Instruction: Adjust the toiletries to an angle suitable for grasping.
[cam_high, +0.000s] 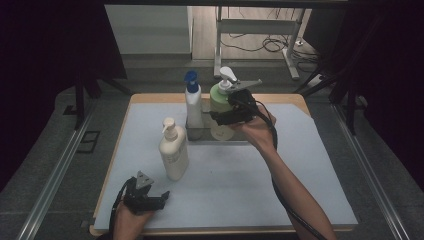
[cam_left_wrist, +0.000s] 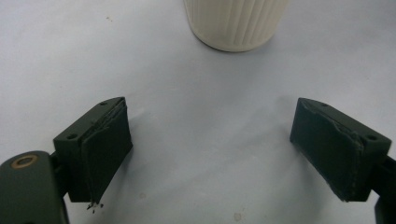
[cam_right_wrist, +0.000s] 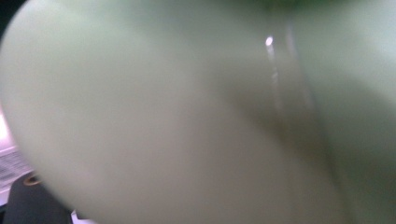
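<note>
The green pump bottle (cam_high: 220, 107) is being clasped across its body by the right gripper (cam_high: 231, 111), jaws spread wide around it, at the grey tray (cam_high: 240, 137) beside the blue-capped bottle (cam_high: 193, 100). The left gripper (cam_high: 150, 199) is being rested low on the mat (cam_high: 240, 180), jaws wide and empty, near the cream pump bottle (cam_high: 173, 150).

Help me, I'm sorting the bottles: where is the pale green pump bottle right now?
In the high view, the pale green pump bottle stands at the table's far middle, right of the blue-capped white bottle.
</note>
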